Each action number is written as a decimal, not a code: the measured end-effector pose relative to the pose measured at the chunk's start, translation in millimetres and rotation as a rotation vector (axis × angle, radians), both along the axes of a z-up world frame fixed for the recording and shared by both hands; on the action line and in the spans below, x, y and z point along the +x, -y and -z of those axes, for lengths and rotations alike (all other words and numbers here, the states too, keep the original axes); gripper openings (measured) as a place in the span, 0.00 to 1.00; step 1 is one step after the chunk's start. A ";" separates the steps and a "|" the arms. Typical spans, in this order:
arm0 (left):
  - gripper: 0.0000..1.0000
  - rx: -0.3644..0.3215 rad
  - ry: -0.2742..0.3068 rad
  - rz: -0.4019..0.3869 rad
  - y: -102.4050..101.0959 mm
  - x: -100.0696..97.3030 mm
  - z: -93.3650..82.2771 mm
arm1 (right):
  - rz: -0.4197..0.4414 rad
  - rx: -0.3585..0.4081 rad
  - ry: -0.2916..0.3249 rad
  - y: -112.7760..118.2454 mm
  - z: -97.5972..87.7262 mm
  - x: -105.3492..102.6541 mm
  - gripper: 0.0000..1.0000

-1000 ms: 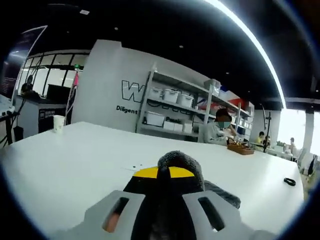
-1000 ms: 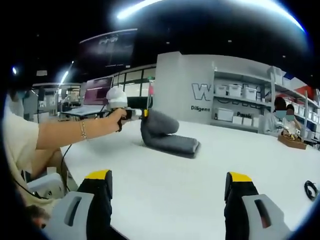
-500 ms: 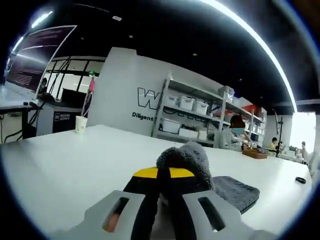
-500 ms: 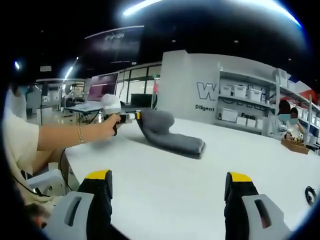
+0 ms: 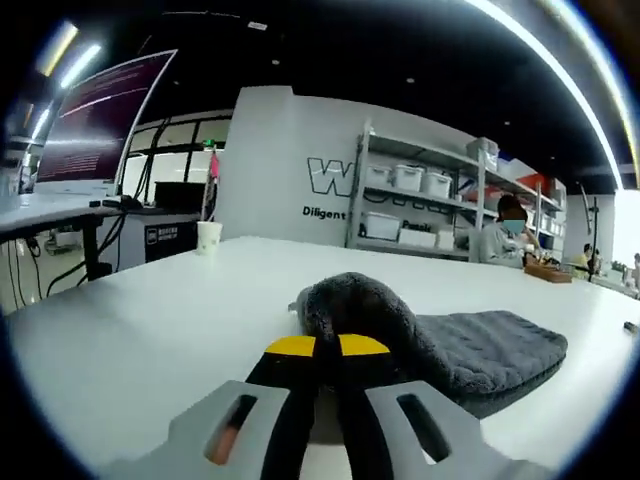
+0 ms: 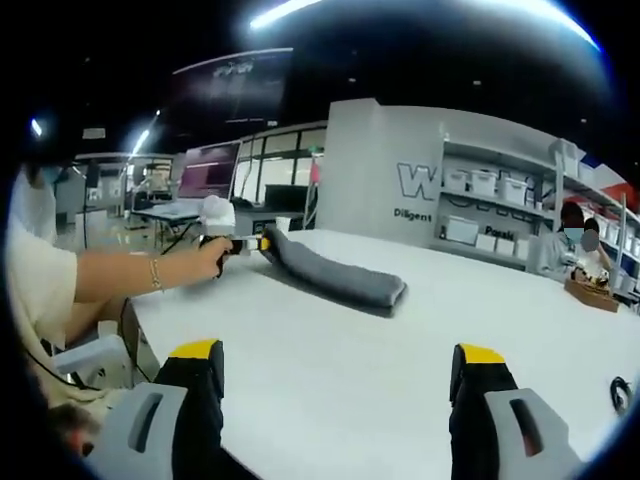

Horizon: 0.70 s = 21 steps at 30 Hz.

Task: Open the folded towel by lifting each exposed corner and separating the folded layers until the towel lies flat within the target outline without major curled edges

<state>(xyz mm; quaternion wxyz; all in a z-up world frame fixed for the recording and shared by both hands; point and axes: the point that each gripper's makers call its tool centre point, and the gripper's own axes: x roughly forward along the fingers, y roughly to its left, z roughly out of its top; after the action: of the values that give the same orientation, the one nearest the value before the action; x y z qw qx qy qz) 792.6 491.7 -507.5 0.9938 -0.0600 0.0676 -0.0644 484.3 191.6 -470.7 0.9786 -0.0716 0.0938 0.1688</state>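
The left hand-held gripper [image 5: 318, 352], jaws closed on a corner of the grey towel [image 5: 450, 345], has the towel's long axis running away to its right across the bench [image 5: 130, 330], while the right hand-held gripper [image 6: 335, 385] stands wide open, empty and well apart.

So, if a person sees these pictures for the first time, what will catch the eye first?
Probably the grey towel, a long fold on the white table. The left gripper is shut on its near end, with the right gripper open and apart from it. Behind, shelves hold white bins.
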 end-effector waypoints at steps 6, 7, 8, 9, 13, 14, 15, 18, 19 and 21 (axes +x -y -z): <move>0.12 0.081 -0.046 0.029 -6.4 -8.2 8.2 | 0.005 0.000 -0.007 1.1 1.5 0.8 0.93; 0.15 0.094 -0.044 0.028 -7.6 -8.2 7.9 | 0.005 0.001 -0.007 1.1 1.6 0.8 0.93; 0.19 0.128 -0.040 0.035 -9.1 -9.0 6.5 | 0.004 0.001 -0.007 0.8 1.7 0.9 0.94; 0.25 0.153 -0.042 0.075 -6.0 -11.9 5.0 | -0.001 0.001 -0.004 -0.9 1.2 0.8 0.94; 0.44 0.239 -0.058 0.169 -2.2 -20.4 2.1 | -0.006 0.000 -0.004 -3.9 0.2 1.1 0.94; 0.53 0.256 -0.046 0.181 -1.7 -23.9 -1.0 | -0.006 -0.001 -0.005 -4.1 0.2 1.2 0.94; 0.60 0.260 -0.043 0.185 -1.4 -25.0 -1.8 | -0.007 -0.003 -0.006 -4.8 0.3 1.6 0.94; 0.77 0.295 -0.033 0.273 7.9 -37.8 -5.7 | -0.011 -0.006 -0.010 -7.2 0.9 2.3 0.94; 0.82 0.306 -0.033 0.323 13.8 -45.0 -6.5 | -0.013 -0.009 -0.013 -9.4 1.5 3.0 0.94; 0.94 0.295 -0.044 0.369 19.5 -58.5 -8.0 | -0.018 -0.015 -0.018 -12.6 2.6 3.7 0.94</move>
<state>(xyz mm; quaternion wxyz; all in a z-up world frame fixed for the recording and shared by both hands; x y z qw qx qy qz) 734.0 472.2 -499.4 0.9615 0.0977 0.1077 -0.2332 488.0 204.2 -473.2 0.9756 -0.0780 0.1031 0.1774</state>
